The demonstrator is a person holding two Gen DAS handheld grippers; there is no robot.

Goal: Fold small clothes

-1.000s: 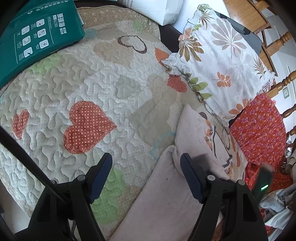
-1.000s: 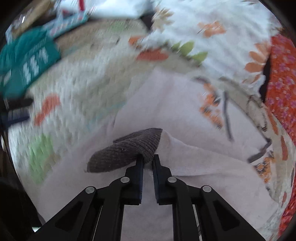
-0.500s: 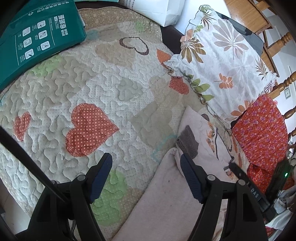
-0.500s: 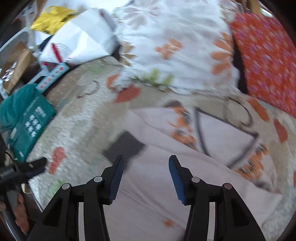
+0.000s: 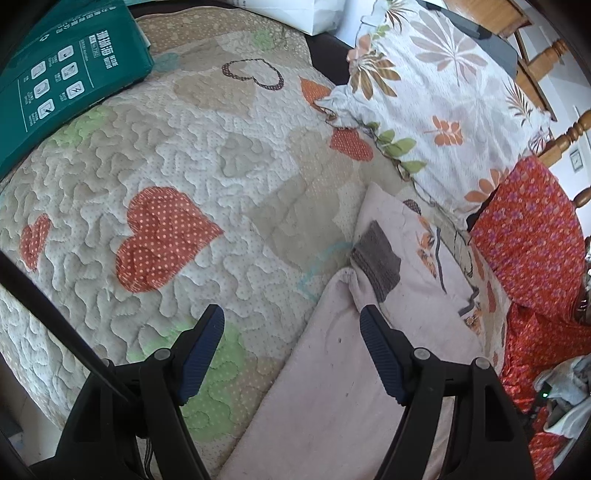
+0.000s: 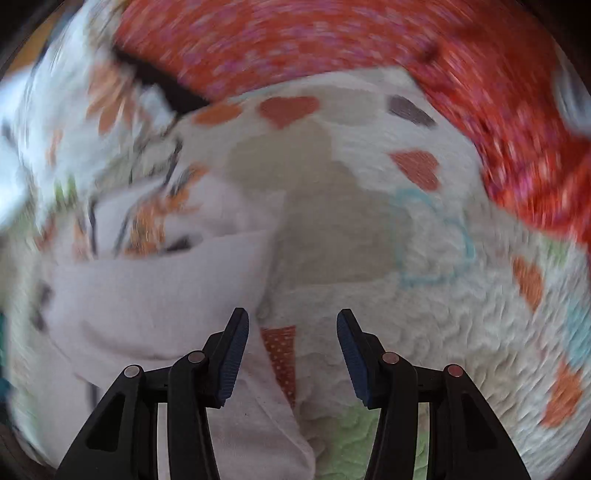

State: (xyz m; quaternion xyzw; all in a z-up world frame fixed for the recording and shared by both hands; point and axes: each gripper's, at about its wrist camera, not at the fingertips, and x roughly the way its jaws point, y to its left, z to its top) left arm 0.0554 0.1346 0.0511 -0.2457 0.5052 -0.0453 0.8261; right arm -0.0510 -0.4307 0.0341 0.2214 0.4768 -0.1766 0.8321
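Observation:
A pale pink small garment [image 5: 369, 350] with an orange and black print lies folded on the heart-patterned quilt [image 5: 184, 184]. A grey knit cuff [image 5: 376, 260] lies on top of it. My left gripper [image 5: 291, 325] is open and empty, hovering over the garment's left edge. In the blurred right wrist view the same pink garment [image 6: 155, 295] lies at the left. My right gripper [image 6: 291, 332] is open and empty above the garment's right edge and the quilt [image 6: 424, 314].
A floral pillow [image 5: 436, 99] and a red floral cloth [image 5: 528, 251] lie at the right. A green package [image 5: 62, 81] lies at the far left corner. A white bag [image 5: 295, 14] stands at the back. Wooden bed posts [image 5: 565, 136] rise at the far right.
My right gripper let go of the grey knit cuff, opened, and swung away to the right. The cuff now lies flat on the pink garment. The left gripper stayed put.

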